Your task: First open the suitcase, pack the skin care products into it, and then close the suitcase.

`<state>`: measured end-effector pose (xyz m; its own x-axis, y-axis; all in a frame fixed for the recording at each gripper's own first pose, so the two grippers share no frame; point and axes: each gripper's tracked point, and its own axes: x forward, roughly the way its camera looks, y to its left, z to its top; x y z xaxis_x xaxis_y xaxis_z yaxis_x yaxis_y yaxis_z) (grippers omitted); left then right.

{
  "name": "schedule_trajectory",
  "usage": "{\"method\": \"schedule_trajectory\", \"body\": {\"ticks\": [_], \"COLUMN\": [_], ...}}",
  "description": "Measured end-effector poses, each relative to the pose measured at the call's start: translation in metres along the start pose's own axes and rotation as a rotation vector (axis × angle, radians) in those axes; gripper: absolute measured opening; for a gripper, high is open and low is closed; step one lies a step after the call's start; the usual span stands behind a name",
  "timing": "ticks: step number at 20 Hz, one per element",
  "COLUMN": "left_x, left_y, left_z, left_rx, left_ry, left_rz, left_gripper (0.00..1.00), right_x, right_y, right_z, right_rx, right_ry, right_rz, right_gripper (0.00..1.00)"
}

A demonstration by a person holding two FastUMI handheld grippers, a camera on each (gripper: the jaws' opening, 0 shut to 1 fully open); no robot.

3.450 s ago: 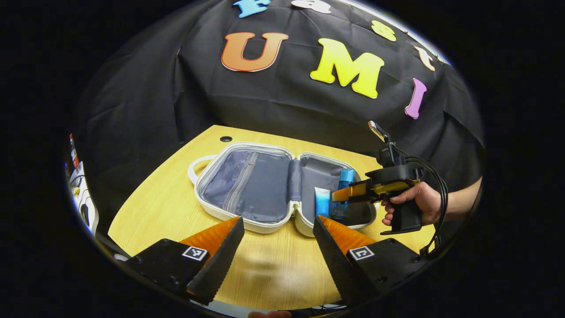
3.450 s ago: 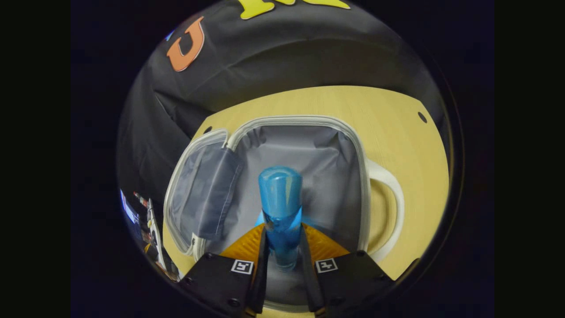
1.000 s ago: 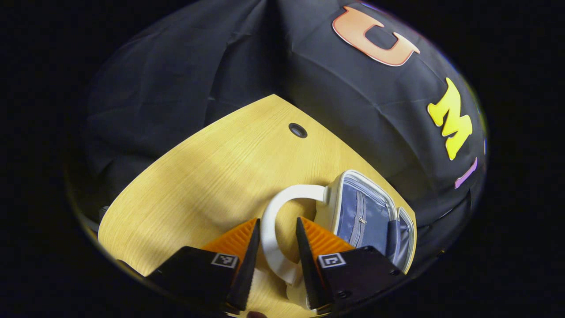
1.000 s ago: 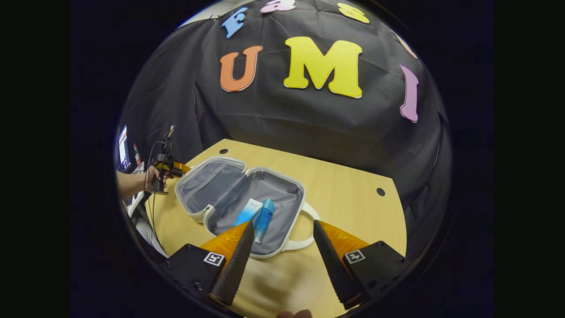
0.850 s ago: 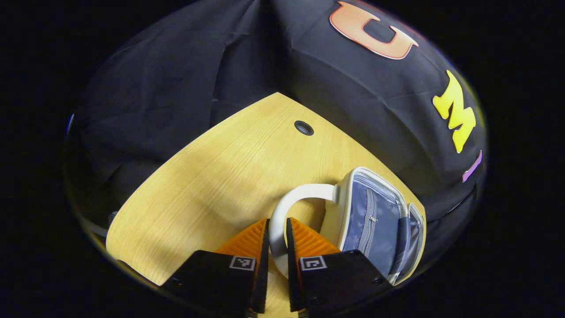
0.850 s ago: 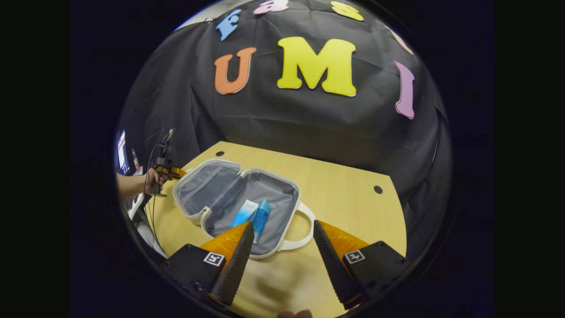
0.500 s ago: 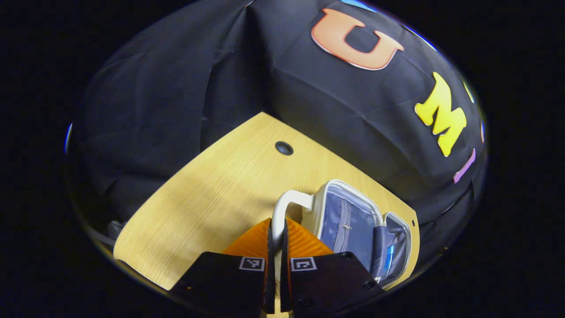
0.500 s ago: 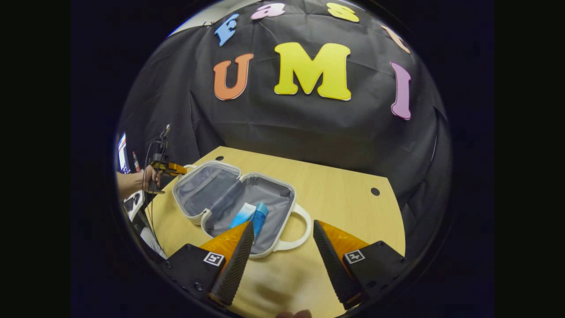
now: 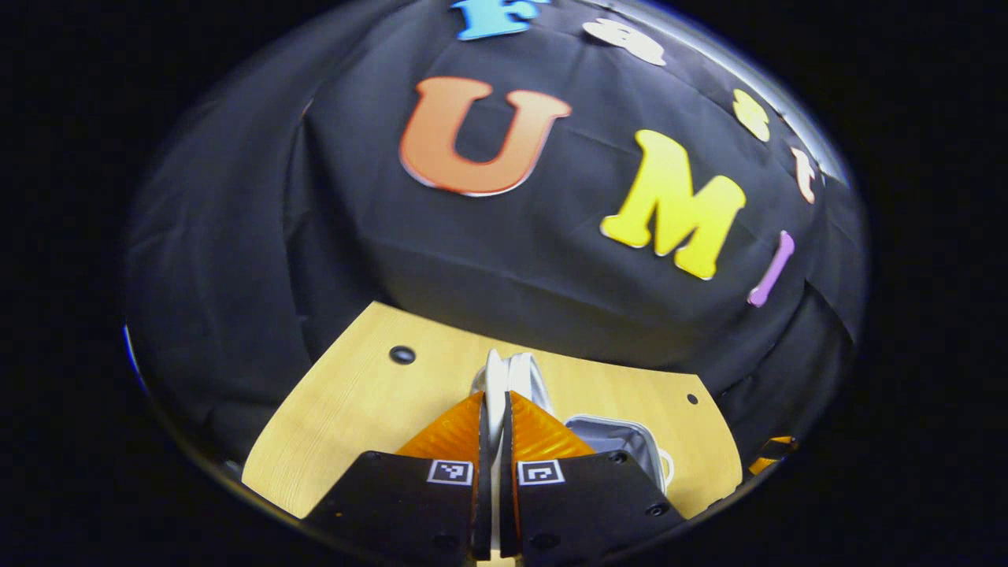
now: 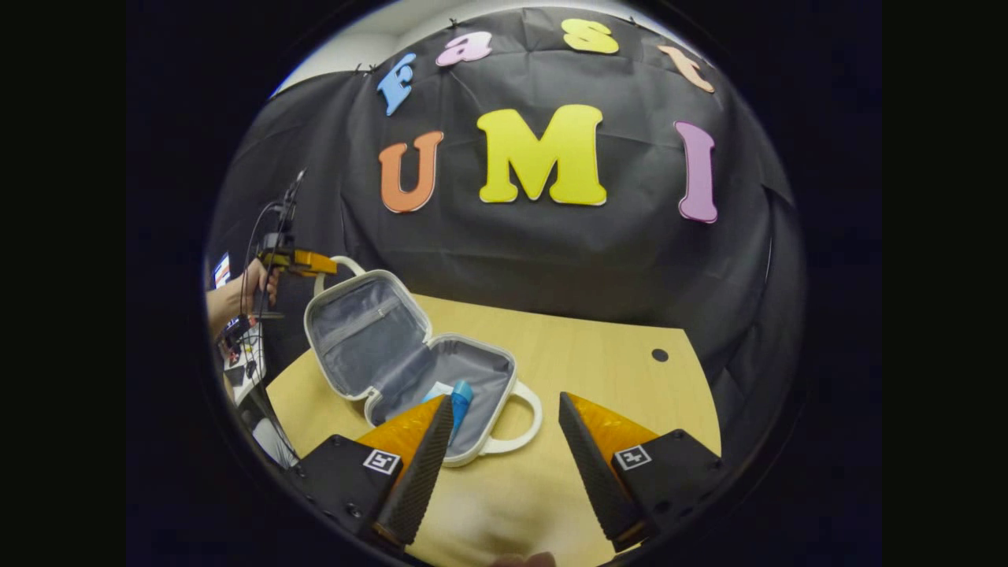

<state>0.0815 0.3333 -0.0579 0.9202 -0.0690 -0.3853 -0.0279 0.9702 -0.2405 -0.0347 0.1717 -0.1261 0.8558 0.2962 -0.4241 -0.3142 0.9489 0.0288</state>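
The suitcase [image 10: 409, 370] sits on the left part of the wooden table [image 10: 614, 370], open, and two skin care products, a blue bottle [image 10: 461, 398] and a pale tube [image 10: 439, 391] just beside it, lie in the bottom half, so opening and packing look done as far as I can see; closing is what is left, and it seems under way. The left gripper [image 9: 494, 409] has its fingers pressed together on the white handle [image 9: 494, 386] of the lid, and in the right gripper view the lid [image 10: 362, 331] stands raised and tilted, roughly halfway up on its hinge, with that gripper [image 10: 315, 264] and the hand [image 10: 236, 295] holding it at the far left. The right gripper [image 10: 500, 441] hovers near the front of the table with its fingers spread wide and nothing between them, a little apart from the bottom half's own handle [image 10: 516, 425]. For room, the table to the right of the case is bare, so the lid has a free arc down over the bottom half. The case lies close to the table's left edge, with clutter I cannot make out beyond it, so I would judge a push to the left risky. The bottle's cap sits near the rim; it may foul the lid.
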Motion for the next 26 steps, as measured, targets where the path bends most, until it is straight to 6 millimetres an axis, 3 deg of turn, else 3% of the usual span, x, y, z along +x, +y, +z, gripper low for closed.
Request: {"method": "schedule_trajectory", "body": {"ticks": [2, 7, 10, 13, 16, 19, 22, 26], "left_x": [-0.007, -0.017, -0.011, 0.004, 0.021, 0.039, 0.064, 0.077], "left_y": [-0.053, -0.169, -0.224, -0.265, -0.294, -0.310, -0.318, -0.320], "left_z": [0.006, -0.021, -0.057, -0.098, -0.140, -0.180, -0.219, -0.255], "left_rx": [0.052, 0.095, 0.128, 0.171, 0.190, 0.235, 0.278, 0.282], "left_ry": [-0.022, 0.022, 0.061, 0.119, 0.193, 0.252, 0.306, 0.373], "left_rz": [-0.039, -0.140, -0.194, -0.246, -0.284, -0.297, -0.300, -0.264], "left_gripper": [0.07, 0.07, 0.07, 0.07, 0.07, 0.07, 0.07, 0.07], "right_x": [-0.008, -0.025, -0.038, -0.050, -0.061, -0.069, -0.074, -0.077], "right_y": [-0.012, -0.056, -0.085, -0.115, -0.140, -0.161, -0.176, -0.184], "right_z": [0.003, 0.009, 0.006, 0.000, -0.009, -0.018, -0.022, -0.023], "right_rx": [0.008, 0.042, 0.061, 0.071, 0.070, 0.058, 0.055, 0.047], "right_ry": [-0.024, -0.065, -0.070, -0.064, -0.043, -0.014, 0.001, 0.009], "right_rz": [-0.004, -0.043, -0.081, -0.125, -0.166, -0.198, -0.231, -0.249], "right_gripper": [0.80, 0.80, 0.80, 0.80, 0.80, 0.77, 0.80, 0.77]}}
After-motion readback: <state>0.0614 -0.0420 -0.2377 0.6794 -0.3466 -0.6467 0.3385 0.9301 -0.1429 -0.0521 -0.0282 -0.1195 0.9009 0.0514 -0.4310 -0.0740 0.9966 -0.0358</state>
